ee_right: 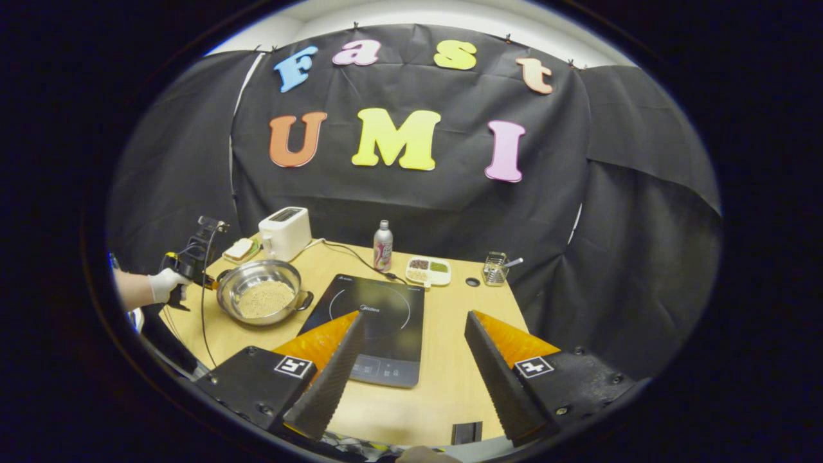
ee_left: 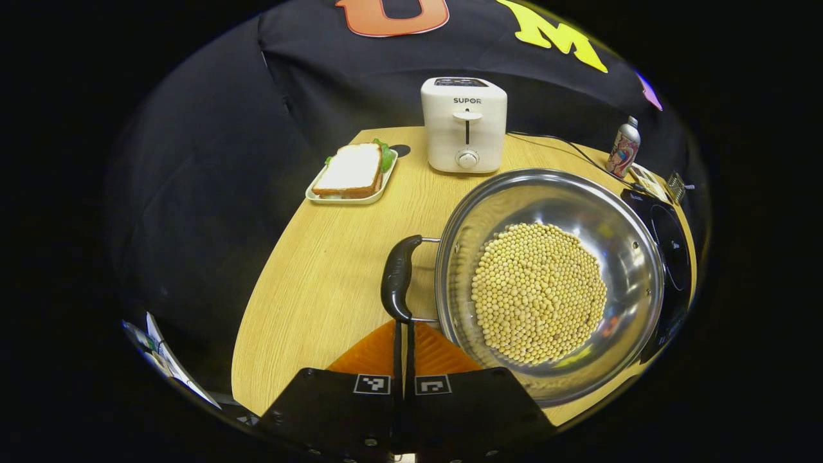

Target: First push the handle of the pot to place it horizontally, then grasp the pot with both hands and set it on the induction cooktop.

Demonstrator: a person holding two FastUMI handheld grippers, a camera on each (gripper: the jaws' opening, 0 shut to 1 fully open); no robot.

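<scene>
A pale wooden bench (ee_right: pixel 443 379) stands before black cloth walls, carrying a toaster (ee_left: pixel 464 125), a sandwich tray (ee_left: pixel 352 175) and the induction cooktop (ee_right: pixel 376 321). The pot (ee_left: pixel 550 283) of beans sits left of the cooktop. The left gripper (ee_left: pixel 404 331), fingers together, touches the near pot handle (ee_left: pixel 397 278). The right gripper (ee_right: pixel 411 360) hovers with fingers apart near the cooktop.

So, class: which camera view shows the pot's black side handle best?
The left gripper view: the black handle looms large just ahead of the left gripper. The right gripper view shows the steel pot far off, its handles tiny.
</scene>
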